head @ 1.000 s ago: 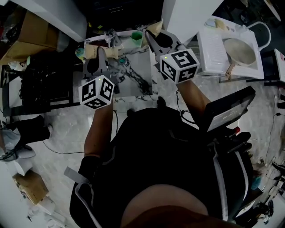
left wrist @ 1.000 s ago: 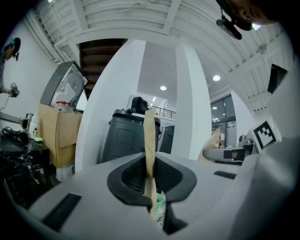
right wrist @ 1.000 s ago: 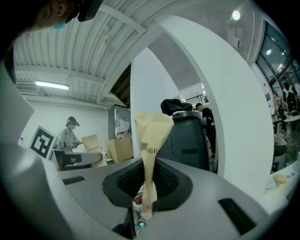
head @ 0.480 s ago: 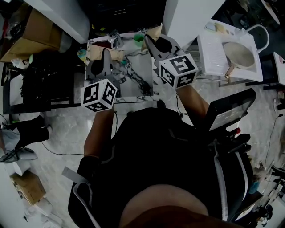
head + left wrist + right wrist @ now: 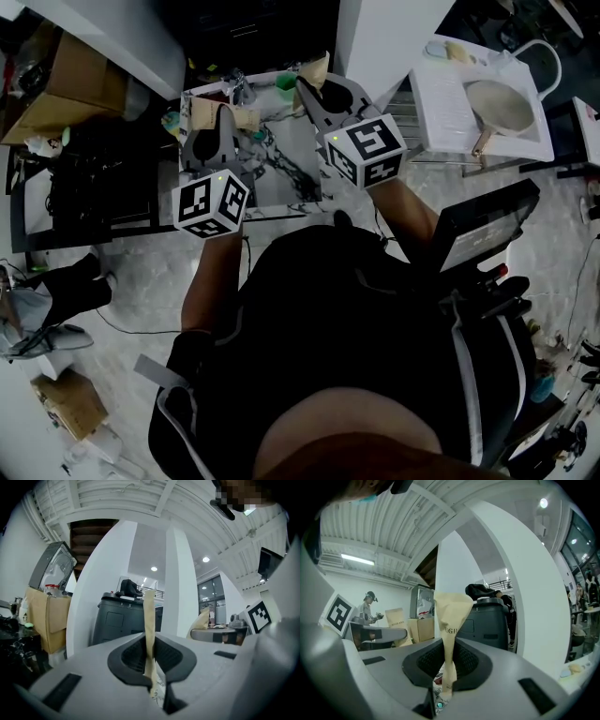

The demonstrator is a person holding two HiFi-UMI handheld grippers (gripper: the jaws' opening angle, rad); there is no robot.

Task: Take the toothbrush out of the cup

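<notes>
Both bare forearms reach forward from the body, and both grippers point level, away from the person. The left gripper (image 5: 221,112) is over the near left part of the table (image 5: 298,141). Its jaws are closed on a thin paper strip (image 5: 149,613), which stands upright and is seen from its edge. The right gripper (image 5: 305,82) is further away, over the far right part. Its jaws pinch a crumpled paper (image 5: 452,616) that widens above them. The two grippers are well apart, with bare table top between them.

A small green thing, probably the cup (image 5: 286,82), stands at the far edge of the table, just left of the right gripper's tip. The head view is too dark there to show the toothbrush.

The table is small. A box (image 5: 61,70) and dark shelves are close on its left, a white pillar (image 5: 380,33) stands behind it, and a white tray (image 5: 478,103) lies to the right. Open floor is only on the near side, beside the person.
</notes>
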